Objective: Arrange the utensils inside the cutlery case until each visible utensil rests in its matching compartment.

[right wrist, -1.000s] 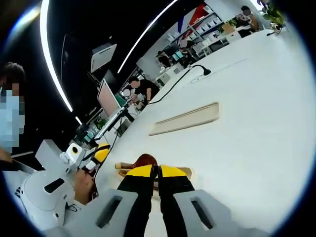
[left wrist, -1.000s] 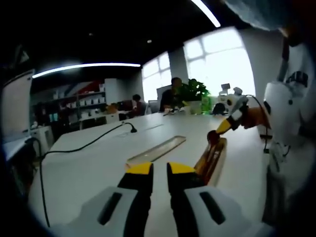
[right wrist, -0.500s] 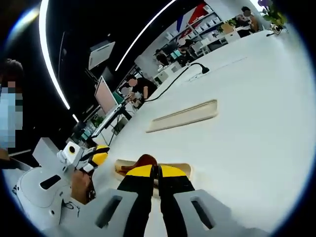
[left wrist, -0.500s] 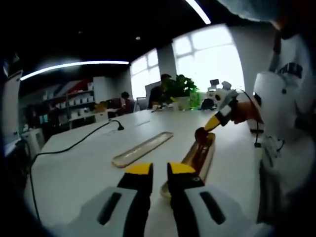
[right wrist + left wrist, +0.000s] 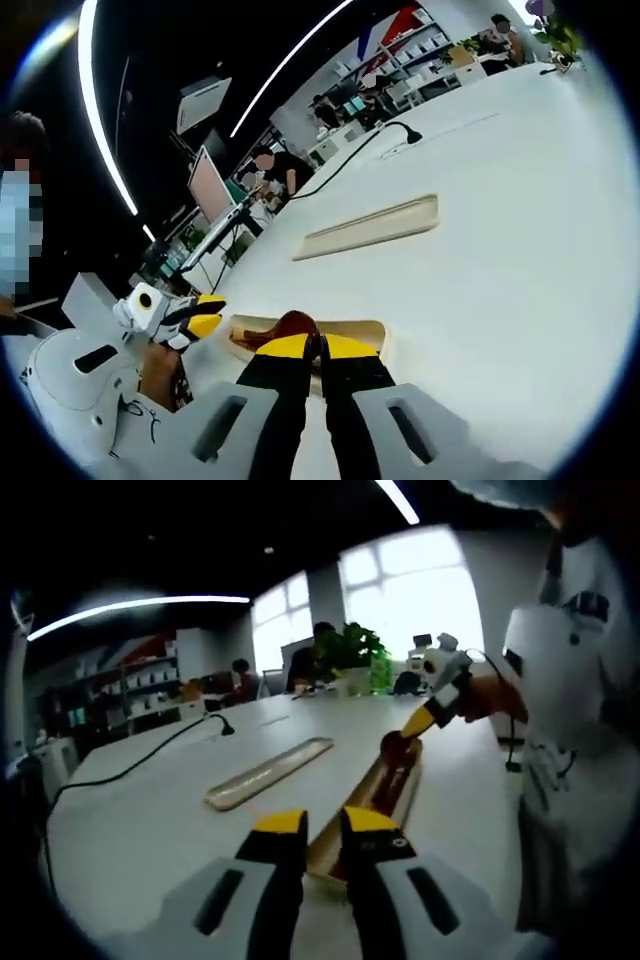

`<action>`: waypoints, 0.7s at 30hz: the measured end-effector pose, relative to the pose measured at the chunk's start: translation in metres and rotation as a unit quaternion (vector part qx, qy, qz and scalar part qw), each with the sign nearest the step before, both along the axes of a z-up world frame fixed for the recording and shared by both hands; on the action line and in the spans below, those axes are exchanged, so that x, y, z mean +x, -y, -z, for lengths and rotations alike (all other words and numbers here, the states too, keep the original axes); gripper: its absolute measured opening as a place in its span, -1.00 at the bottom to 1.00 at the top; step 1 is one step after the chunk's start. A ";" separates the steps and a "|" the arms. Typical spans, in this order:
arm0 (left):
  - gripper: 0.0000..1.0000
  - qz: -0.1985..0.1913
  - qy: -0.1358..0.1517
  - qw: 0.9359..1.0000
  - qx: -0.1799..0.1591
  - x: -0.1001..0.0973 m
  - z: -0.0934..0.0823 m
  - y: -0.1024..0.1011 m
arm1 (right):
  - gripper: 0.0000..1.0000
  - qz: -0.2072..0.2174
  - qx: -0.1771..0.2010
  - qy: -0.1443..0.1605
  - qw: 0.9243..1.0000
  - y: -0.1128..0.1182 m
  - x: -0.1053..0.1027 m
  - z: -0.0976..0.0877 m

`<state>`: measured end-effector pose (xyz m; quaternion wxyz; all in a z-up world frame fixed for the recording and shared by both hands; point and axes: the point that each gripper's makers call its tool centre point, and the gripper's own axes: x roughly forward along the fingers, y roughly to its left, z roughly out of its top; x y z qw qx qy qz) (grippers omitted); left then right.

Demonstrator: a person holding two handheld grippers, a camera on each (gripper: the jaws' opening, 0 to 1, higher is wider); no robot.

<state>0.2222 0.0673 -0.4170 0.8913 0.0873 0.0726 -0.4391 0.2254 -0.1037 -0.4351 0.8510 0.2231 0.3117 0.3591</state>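
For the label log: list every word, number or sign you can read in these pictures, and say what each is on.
Nothing can be read.
Dark print on the person's white top: letters, too blurred to read.
Red and blue wall graphic over the shelves: no words made out.
Cutlery case, its lid, both grippers: no markings seen.

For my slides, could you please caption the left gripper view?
Right gripper shut on a wooden spoon in the open case; lid beside it.
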 end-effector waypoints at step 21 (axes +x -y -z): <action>-0.72 0.003 -0.016 1.000 0.006 -0.001 0.014 0.005 | -0.91 -0.043 -0.060 0.035 0.997 -0.006 -0.008 0.002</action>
